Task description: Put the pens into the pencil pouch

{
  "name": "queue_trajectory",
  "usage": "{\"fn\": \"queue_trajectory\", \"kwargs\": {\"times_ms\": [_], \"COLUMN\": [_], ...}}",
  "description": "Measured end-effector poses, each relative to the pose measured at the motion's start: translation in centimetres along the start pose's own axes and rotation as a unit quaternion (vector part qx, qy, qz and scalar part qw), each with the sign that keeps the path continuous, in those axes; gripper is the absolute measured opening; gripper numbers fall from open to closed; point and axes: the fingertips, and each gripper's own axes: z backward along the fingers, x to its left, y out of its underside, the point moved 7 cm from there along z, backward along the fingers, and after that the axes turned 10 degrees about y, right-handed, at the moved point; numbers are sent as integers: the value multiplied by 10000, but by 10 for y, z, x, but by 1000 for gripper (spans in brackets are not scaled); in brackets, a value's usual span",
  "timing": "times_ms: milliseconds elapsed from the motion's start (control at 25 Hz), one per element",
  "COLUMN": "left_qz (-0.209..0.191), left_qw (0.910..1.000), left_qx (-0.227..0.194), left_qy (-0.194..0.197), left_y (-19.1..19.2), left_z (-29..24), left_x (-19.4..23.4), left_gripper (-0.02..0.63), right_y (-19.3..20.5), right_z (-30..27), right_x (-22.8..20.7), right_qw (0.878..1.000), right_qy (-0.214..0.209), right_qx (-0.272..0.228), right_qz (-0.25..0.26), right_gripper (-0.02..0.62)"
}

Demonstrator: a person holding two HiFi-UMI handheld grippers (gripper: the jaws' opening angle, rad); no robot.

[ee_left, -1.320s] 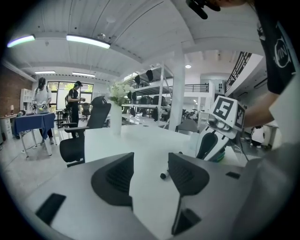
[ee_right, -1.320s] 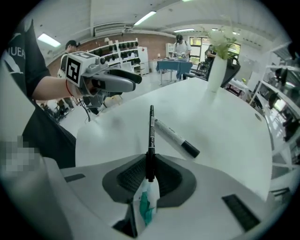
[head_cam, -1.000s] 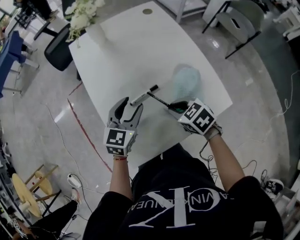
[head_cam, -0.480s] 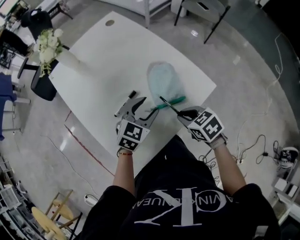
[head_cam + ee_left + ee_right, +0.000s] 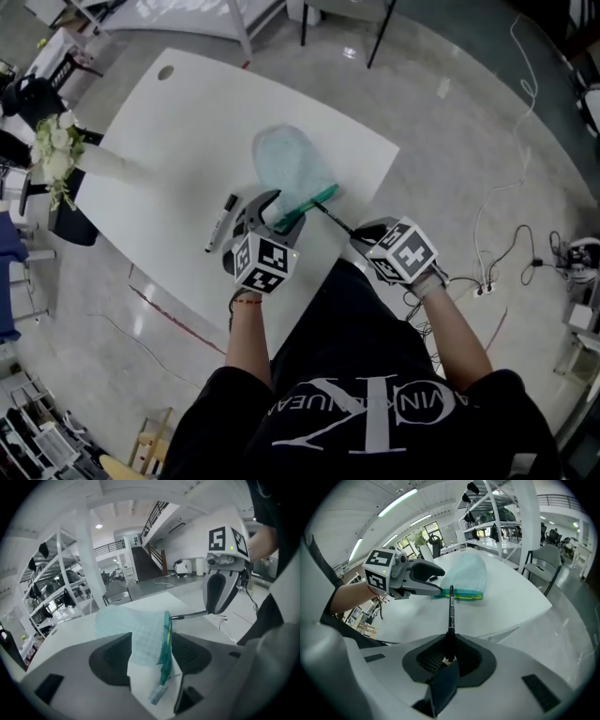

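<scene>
Both grippers have closed in on the pencil pouch [image 5: 286, 159] over the last second. The left gripper [image 5: 279, 208], which was hovering by the white marker pen [image 5: 219, 223] lying on the surface [image 5: 178, 122], now sits at the pouch's near end. Its jaws are spread wide on either side of the green zip edge [image 5: 166, 644], and the pads are not pressing on it. The right gripper [image 5: 361, 232] has travelled with it and stays clenched on the black pen [image 5: 451, 611], whose free tip now points at that same green edge.

For the task this looks like the set-up for an insertion. One gripper is placed to pinch or steady the mouth and the other is lined up to feed the pen in, though neither step is done yet. The marker is left behind on the surface, well apart from the pouch, so at least one more pen remains afterwards.

Several things cannot be settled:
- Whether the zip is open is unclear. The left gripper view shows the edge end-on, and in the head view the left gripper covers it.
- Whether the pen tip touches the pouch or only overlaps it in line of sight is unclear.
- The pen's rear end is buried between the right jaws.
- The pale mesh is too blurred to show whether anything is already inside.
</scene>
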Motion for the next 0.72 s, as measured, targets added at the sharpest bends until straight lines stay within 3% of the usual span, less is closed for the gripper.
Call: {"fn": "queue_trajectory", "kwargs": {"times_ms": [160,280,560,720], "left_qz": [-468,-613,-249,-156], "left_qw": [9972,9952,9980,9988], "left_qx": [526,679,398,228], "left_qy": [257,334,417,402], "left_y": [-3,-4,-10,-16], "left_z": [-20,-27,-25,-20], "left_x": [-5,-6,-3,-4], "left_gripper": [245,189,61,57], "right_y": [5,5,3,-2], "right_z": [-3,-5,-10,-10], "right_x": [1,2,1,0], "right_qw": [10000,9999,9996,9992], "right_qy": [-16,-33,-65,-103], "right_qx": [70,110,207,240], "right_qz": [-66,-119,-195,-309], "right_gripper": [66,66,66,66]}}
